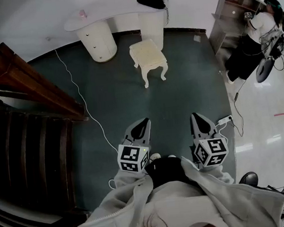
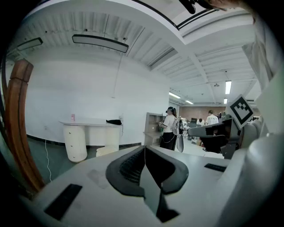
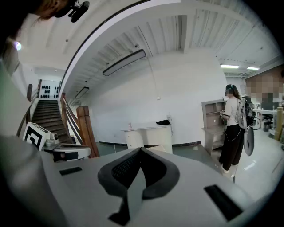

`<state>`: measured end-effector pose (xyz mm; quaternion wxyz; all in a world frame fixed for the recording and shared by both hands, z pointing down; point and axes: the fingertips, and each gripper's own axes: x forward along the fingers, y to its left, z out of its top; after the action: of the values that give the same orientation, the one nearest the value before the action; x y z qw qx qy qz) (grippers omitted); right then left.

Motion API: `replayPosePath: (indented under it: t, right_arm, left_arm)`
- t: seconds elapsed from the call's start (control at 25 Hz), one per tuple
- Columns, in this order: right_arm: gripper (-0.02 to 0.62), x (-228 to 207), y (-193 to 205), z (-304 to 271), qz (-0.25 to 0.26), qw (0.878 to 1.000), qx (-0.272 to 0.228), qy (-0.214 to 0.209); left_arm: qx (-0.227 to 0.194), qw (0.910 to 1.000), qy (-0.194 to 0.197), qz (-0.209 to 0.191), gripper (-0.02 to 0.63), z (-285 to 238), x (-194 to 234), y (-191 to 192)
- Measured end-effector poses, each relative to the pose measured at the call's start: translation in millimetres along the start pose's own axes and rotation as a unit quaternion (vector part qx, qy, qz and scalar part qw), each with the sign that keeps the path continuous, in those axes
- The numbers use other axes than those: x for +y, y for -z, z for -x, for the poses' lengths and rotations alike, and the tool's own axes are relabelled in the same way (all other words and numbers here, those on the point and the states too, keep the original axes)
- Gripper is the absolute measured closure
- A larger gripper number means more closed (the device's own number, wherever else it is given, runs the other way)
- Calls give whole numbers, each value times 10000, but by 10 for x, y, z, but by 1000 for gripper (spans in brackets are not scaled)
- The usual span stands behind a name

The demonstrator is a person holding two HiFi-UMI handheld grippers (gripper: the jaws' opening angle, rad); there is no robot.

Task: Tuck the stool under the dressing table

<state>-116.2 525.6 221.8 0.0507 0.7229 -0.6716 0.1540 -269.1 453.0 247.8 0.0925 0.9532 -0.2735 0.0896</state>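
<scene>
A dark green floor (image 1: pixel 111 103) runs up to a white wall, where the pale dressing table (image 1: pixel 108 18) stands with a rounded drawer unit under its left end; a black object (image 1: pixel 151 2) lies on the right end of its top and a small pink item (image 1: pixel 82 14) sits toward the left; the cream stool (image 1: pixel 148 55) stands on the floor just in front of the table's right half, its seat out in the open rather than under the top; whether it touches the table cannot be told; a thin white cable (image 1: pixel 80 94) trails across the floor from the wall toward the person's feet; a dark wooden staircase (image 1: pixel 26 101) fills the left side, and a second person (image 1: pixel 254 35) stands by a shelf unit (image 1: pixel 231 7) at the far right; in the foreground the left gripper (image 1: pixel 143 123) and the right gripper (image 1: pixel 196 116) are held side by side close to the person's body, both pointing toward the table and well apart from the stool; each gripper's own view shows its two fingers pressed fully together with nothing between them, neither touching any object.
</scene>
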Motion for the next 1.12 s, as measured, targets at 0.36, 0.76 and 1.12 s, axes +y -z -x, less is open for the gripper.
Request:
replayPosePath:
  t: [0.36, 0.76, 1.12]
  right_arm:
    - [545, 23, 66, 6, -165, 9998, 80, -16]
    - [545, -48, 300, 113, -219, 9990, 295, -249]
    - [545, -402, 467, 254, -445, 9980, 424, -140]
  left_arm:
    - [32, 10000, -85, -38, 591, 74, -29, 15]
    - [158, 9995, -273, 98, 591, 110, -242, 254]
    - [280, 9987, -415, 113, 591, 50, -441, 392]
